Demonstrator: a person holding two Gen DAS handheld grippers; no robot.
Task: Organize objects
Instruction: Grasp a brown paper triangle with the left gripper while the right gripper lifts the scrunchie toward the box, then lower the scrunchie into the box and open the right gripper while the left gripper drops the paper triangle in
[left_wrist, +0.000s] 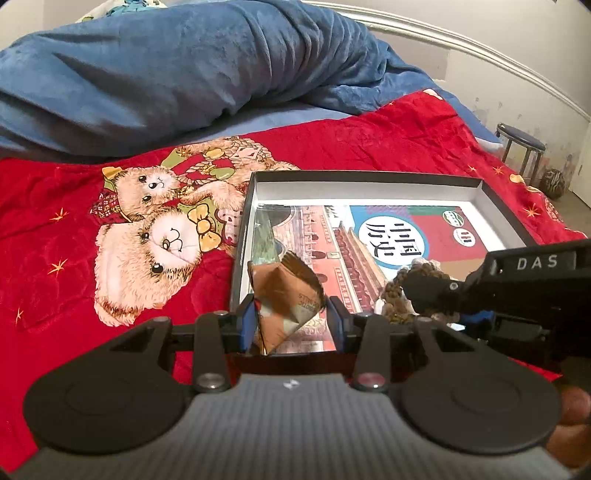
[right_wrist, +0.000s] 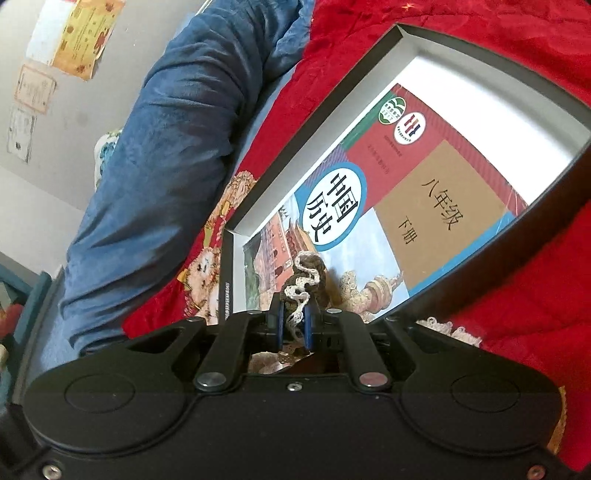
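A shallow box (left_wrist: 369, 176) with a black rim and white walls lies on the bed, with a colourful textbook (left_wrist: 424, 225) flat inside it. My left gripper (left_wrist: 291, 319) is shut on a crumpled brown packet (left_wrist: 284, 291), held over the box's near left corner. My right gripper (left_wrist: 424, 291) comes in from the right, just above the book. In the right wrist view, my right gripper (right_wrist: 294, 321) is shut on a brown and cream crocheted piece (right_wrist: 304, 269). That piece sticks up over the textbook (right_wrist: 424, 195) inside the box (right_wrist: 314, 129).
The box rests on a red blanket (left_wrist: 147, 221) printed with teddy bears. A bunched blue blanket (left_wrist: 184, 66) lies behind it. Beyond the bed's right edge stand a dark stool (left_wrist: 521, 147) and a ball (left_wrist: 553, 182) on the floor. Papers (right_wrist: 85, 37) hang on the wall.
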